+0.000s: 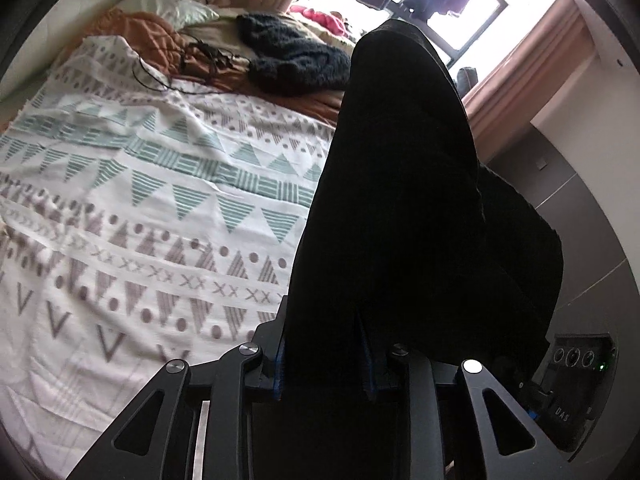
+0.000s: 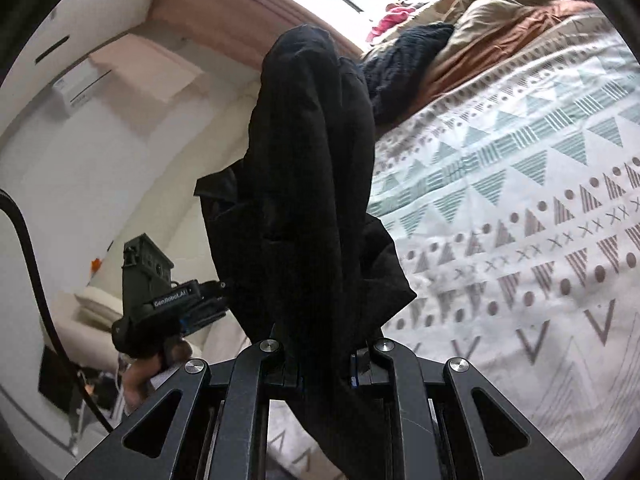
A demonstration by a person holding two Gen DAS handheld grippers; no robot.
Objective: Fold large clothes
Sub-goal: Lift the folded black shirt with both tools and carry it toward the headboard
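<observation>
The black garment (image 1: 400,200) hangs limp and bunched above the bed (image 1: 140,200) at 9 o'clock; it looks soft and light (best taken at an edge or corner). The left gripper (image 1: 324,360) and right gripper (image 2: 324,356) each pinch its cloth, jaws narrow.

One black garment (image 1: 400,200), one patterned bedspread (image 1: 140,200), two pillows (image 1: 168,6).

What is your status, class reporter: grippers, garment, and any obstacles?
Left gripper shut on black garment. Right gripper shut on it too, cloth bunched and lifted. Patterned bedspread below; dark fuzzy garment lies near the pillows.
</observation>
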